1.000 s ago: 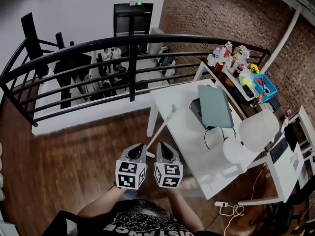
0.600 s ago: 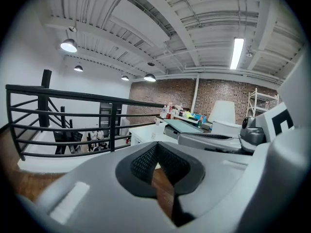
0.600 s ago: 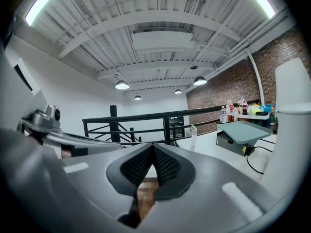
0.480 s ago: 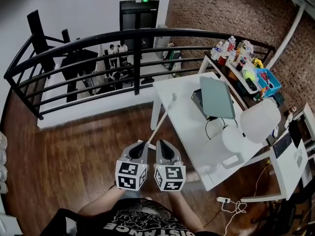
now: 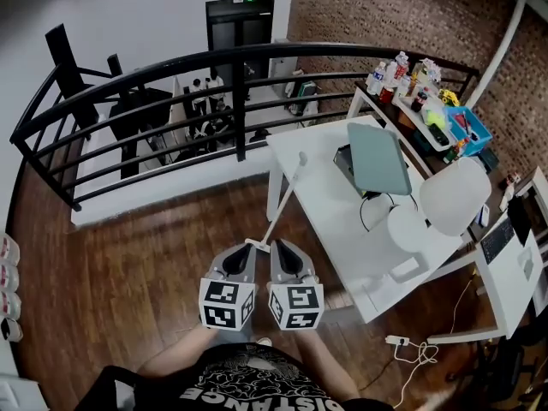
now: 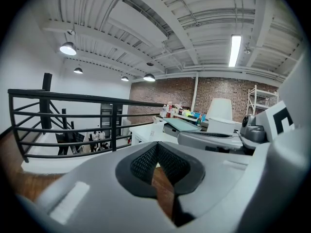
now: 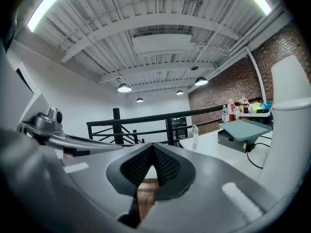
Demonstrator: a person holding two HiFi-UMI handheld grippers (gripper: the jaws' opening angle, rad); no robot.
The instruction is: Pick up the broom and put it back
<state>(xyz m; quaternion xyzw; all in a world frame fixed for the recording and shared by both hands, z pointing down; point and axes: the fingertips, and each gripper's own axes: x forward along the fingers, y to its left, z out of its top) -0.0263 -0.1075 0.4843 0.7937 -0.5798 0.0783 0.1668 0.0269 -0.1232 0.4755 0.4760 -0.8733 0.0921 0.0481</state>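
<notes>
Head view: over the last second the surface [image 5: 334, 229] and railing [image 5: 171, 62] slid slightly in frame, so I've only closed in a bit. The left tongs [image 5: 244, 252] and right tongs [image 5: 281, 249] are still side by side over the floor [image 5: 128, 264]. The broom [image 5: 285, 199] hasn't moved. Its handle leans on the surface's left edge near the far corner by the railing, and its lower end sits just ahead of the left tongs' tips. I can't see the broom head.

Left gripper view: the pads [image 6: 143, 161] meet at the tip with nothing between them, only floor showing through the gap below.

Right gripper view: same here, tongs fully closed and empty. A white handle end, probably the broom's, stands ahead by the surface's corner.

My read: still on approach, no grasp yet. One pair of tongs has to open before it can take the handle.
</notes>
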